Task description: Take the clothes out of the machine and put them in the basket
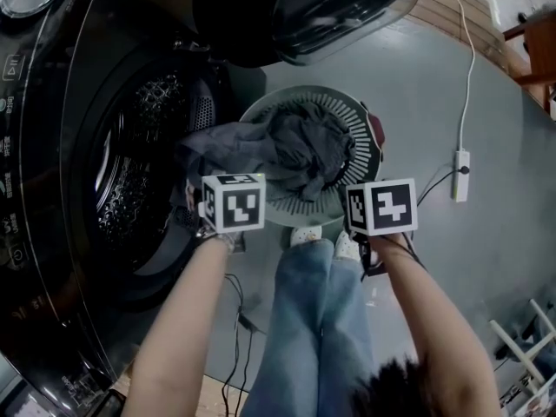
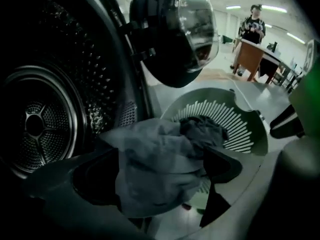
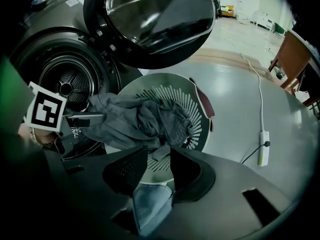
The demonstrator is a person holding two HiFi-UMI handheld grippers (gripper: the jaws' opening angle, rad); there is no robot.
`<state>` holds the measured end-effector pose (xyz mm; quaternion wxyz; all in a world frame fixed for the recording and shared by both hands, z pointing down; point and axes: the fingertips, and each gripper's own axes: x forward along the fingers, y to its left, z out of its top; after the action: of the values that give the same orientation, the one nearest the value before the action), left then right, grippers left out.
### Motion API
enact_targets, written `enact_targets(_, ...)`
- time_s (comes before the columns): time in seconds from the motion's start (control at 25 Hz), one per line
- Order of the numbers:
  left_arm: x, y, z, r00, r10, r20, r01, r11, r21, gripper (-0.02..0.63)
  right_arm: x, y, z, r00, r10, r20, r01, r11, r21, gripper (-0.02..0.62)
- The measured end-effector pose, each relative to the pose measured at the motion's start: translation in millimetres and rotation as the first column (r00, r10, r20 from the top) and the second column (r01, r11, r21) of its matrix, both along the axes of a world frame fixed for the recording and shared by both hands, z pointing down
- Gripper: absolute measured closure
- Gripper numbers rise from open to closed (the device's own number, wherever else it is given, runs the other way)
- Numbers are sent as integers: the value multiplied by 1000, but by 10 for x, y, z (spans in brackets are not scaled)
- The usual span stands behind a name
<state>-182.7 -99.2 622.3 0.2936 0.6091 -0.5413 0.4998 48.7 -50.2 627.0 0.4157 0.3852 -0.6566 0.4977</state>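
Washing machine (image 1: 52, 146) stood at the left, its door (image 1: 304, 7) swung open over the far side of the basket (image 1: 347, 111). Only the left gripper view looked into the drum (image 2: 35, 126), showing the perforated wall and spoked back. That view also caught a person (image 2: 254, 26) at a wooden table (image 2: 252, 54) far off to the right. Only the head view showed both marker cubes side by side, with the wearer's jeans (image 1: 304, 320) near, below the basket. The right gripper view showed the left gripper's cube (image 3: 46, 112) near the machine's opening.

The grey clothes (image 1: 295, 150) were heaped in the basket. One fold spilled over its left rim toward the machine.

Left gripper (image 2: 160, 150): jaws wide apart. The spilled grey fold lay loose between them, with no squeeze visible.

Right gripper (image 3: 158, 149): jaws partly apart with a narrow gap. The basket rim and the jeans were visible through that gap. The end of a grey fold sat just past the tips, and I could not see it pinched.

A power strip (image 1: 460, 174) lay on the floor to the right, well apart from the basket, with its cord running far.
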Motion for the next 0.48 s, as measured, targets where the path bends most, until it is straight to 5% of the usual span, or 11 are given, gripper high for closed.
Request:
enact_targets(0.16,-697,183,107,983,-83,162,93,994,-51,104,-28,17,18,1000,-13,0,13,1000,-4,451)
enact_targets(0.48,-1023,378,364,980,-122,155,151,969,-195,112,-80,84,62,998,-56,-11,55,998,-15,451)
